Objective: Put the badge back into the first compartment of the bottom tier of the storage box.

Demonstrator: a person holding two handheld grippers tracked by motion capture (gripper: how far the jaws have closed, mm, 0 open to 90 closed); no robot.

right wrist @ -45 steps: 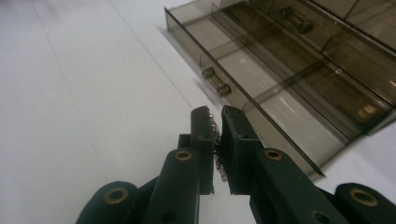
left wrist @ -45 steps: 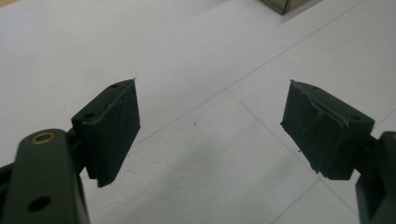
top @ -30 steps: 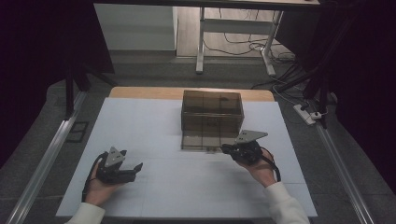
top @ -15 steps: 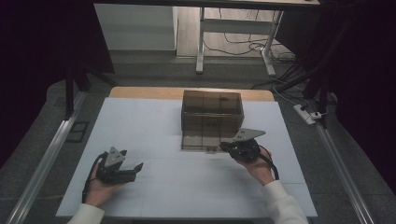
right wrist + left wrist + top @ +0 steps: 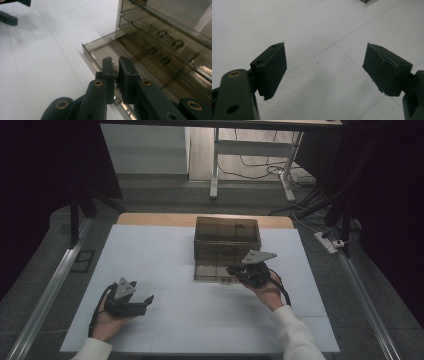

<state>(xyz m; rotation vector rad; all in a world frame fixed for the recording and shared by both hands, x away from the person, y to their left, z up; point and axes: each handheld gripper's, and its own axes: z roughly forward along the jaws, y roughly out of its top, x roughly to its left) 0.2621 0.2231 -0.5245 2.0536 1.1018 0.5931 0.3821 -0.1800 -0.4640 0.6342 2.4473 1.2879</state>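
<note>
A smoky see-through drawer cabinet (image 5: 227, 240) stands at the middle of the white table, its bottom drawer (image 5: 212, 272) pulled out toward me. My right gripper (image 5: 234, 271) is at the drawer's front right edge. In the right gripper view its jaws (image 5: 115, 62) are nearly together, shut on a small silvery metal part (image 5: 115, 86), just over the drawer's front wall (image 5: 100, 50). The drawer has dividers, and small metal pieces lie in compartments farther in. My left gripper (image 5: 147, 302) rests on the table at the front left, open, with bare table between its pads (image 5: 274, 67).
The table (image 5: 150, 255) is a white mat with thin grid lines. Metal rails run along its left and right sides. Beyond the far edge are a floor with cables, table legs and a power strip (image 5: 327, 242).
My right gripper has moved a little left and toward the open drawer with the metal part still between its jaws. The left gripper has stayed in place.
</note>
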